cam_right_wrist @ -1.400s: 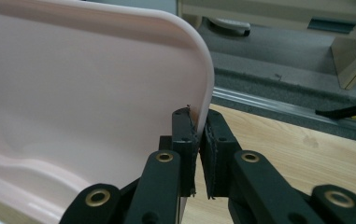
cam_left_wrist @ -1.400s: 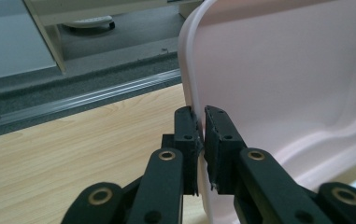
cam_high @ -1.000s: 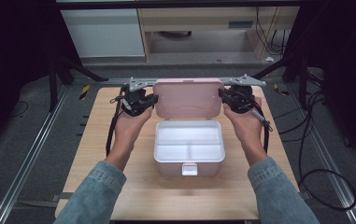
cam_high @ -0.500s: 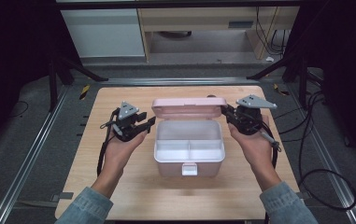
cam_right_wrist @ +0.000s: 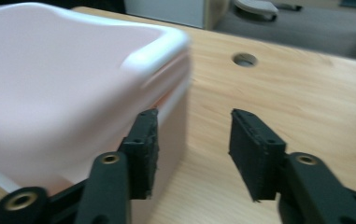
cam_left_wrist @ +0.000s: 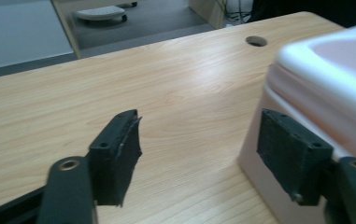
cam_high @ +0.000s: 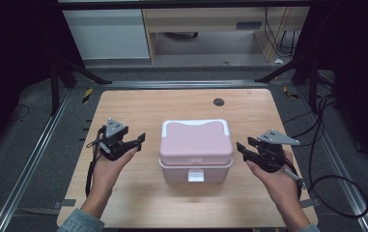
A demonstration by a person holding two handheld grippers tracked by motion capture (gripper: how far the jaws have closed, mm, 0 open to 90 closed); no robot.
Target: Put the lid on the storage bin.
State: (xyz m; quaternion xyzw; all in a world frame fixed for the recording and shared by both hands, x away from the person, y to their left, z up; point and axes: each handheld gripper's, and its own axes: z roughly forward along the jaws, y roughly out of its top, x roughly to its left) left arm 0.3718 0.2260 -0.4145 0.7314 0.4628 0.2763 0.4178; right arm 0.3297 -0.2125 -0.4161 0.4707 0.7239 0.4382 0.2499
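Lid (cam_high: 196,140) now down, box (cam_high: 196,166) between opened tongs

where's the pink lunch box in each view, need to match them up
High view: the pink lunch box sits mid-table, lid on, between the two hands.
Left gripper view: it is at the right edge, beside the right jaw.
Right gripper view: it takes up the left half, beside the left jaw.
Shared landmark: the round hole in the table, beyond the box.

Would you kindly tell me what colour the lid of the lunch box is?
Pale pink with a white rim; the lid shows best in the high view.
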